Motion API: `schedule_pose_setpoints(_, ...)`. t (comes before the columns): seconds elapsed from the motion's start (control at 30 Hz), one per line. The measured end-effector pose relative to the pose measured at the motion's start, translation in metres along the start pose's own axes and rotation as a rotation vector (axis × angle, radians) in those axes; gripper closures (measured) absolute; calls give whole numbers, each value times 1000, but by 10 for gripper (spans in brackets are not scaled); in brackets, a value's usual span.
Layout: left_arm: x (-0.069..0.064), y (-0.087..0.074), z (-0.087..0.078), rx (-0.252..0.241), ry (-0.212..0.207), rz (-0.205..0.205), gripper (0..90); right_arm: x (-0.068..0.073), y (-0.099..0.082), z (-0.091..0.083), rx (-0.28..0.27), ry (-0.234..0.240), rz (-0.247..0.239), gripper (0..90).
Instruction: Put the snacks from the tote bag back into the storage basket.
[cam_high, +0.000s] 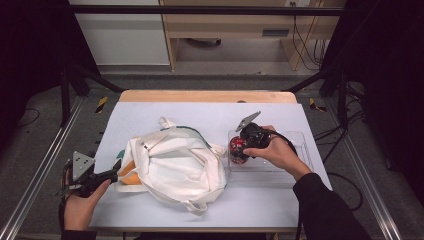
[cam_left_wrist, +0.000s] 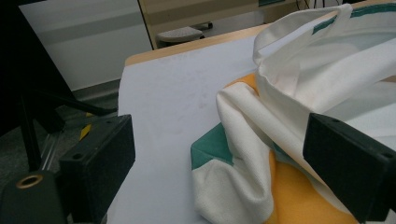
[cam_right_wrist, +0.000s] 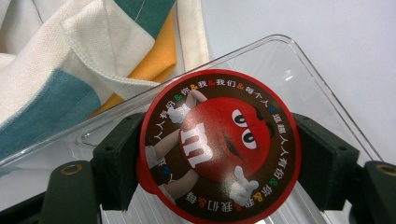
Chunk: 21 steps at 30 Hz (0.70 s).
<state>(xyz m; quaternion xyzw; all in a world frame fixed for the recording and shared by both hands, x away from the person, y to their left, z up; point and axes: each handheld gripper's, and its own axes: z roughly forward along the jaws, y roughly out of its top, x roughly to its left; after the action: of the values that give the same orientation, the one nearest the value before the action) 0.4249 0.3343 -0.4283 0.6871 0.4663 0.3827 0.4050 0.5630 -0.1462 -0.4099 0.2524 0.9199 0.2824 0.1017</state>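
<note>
Scene: a person at a table covered in pale sheet, a two-jaw gripper in each hand
Right gripper: the right gripper is clamped on a round red tub, one black jaw pressed to each side of it; in the right gripper view the tub sits square between the jaws, its lid showing a red cartoon sweet ringed with small lettering
Tub: at the left end of a clear tray, on the right half of the table, just beside the bag; whether it rests on the tray floor or is held just above it cannot be told
Tray: its clear rim curves round behind the tub, the ribbed floor below it
Left gripper: the left gripper lies low at the table's left edge, jaws wide apart and gripping nothing, tips just at the bag's left end
Bag: a cream cloth bag slumped mid-table, straps loose, with green and orange panels; in the left gripper view its folded corner lies between the open jaws, the right jaw close over the cloth, touching or not cannot be told
</note>
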Motion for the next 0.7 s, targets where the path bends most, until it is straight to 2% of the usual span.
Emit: schedule_pose_setpoints(0.7, -1, 1, 0, -1, 0, 1, 92, 0, -3, 4, 5, 9, 4, 256)
